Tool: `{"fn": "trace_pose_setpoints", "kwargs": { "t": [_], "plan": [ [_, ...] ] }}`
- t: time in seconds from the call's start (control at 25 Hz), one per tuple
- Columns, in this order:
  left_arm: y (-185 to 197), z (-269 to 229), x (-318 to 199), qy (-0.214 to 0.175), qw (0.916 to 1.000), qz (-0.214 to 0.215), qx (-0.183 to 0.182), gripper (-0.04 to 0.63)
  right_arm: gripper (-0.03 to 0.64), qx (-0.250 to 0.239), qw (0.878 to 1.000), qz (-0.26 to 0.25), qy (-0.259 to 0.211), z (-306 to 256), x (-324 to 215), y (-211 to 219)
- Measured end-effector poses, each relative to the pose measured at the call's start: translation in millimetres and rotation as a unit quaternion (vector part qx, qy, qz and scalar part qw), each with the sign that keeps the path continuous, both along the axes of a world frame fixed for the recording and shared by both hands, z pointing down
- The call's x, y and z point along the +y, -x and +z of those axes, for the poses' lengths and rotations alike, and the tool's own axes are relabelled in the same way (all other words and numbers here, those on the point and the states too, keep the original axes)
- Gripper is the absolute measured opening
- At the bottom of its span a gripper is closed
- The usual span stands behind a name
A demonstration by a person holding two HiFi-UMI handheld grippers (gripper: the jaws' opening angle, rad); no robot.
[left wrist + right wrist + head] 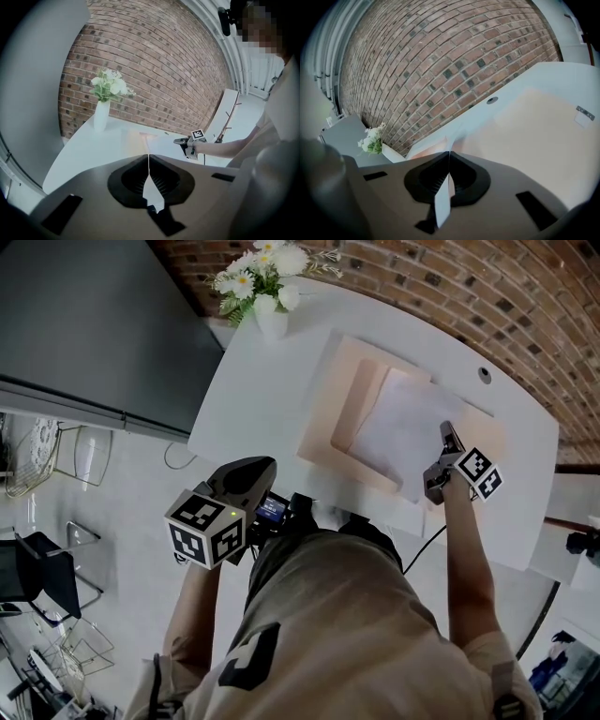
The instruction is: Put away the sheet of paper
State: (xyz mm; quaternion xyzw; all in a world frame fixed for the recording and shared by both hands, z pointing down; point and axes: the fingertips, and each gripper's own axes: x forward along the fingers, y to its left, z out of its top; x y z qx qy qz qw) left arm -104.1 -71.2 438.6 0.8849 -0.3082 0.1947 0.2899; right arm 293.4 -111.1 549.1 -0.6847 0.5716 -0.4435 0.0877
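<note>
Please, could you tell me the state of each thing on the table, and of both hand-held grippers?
Paper: lying flat on the folder, not yet put away.
Folder: open, flat on the table.
Vase: upright, holding flowers.
Left hand-held gripper: shut, empty, away from the table.
Right hand-held gripper: shut, at the paper's edge.

There's the white rectangular sheet of paper [398, 427], lying flat and a touch askew across the middle of the open pale peach card folder [328, 418], its right edge just beneath the tip of my right claw [447, 430].
</note>
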Motion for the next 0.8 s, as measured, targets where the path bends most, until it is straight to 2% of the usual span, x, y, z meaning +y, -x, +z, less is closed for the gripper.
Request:
{"fn": "trace_pose_setpoints", "kwargs": {
  "t": [0.8],
  "plan": [
    [-21.3,-1.1,5.1,0.002,0.9999,-0.016,-0.002,0.020,0.024,-0.087,0.996,-0.017,-0.006,13.9,-18.8,16.0]
  ]
}}
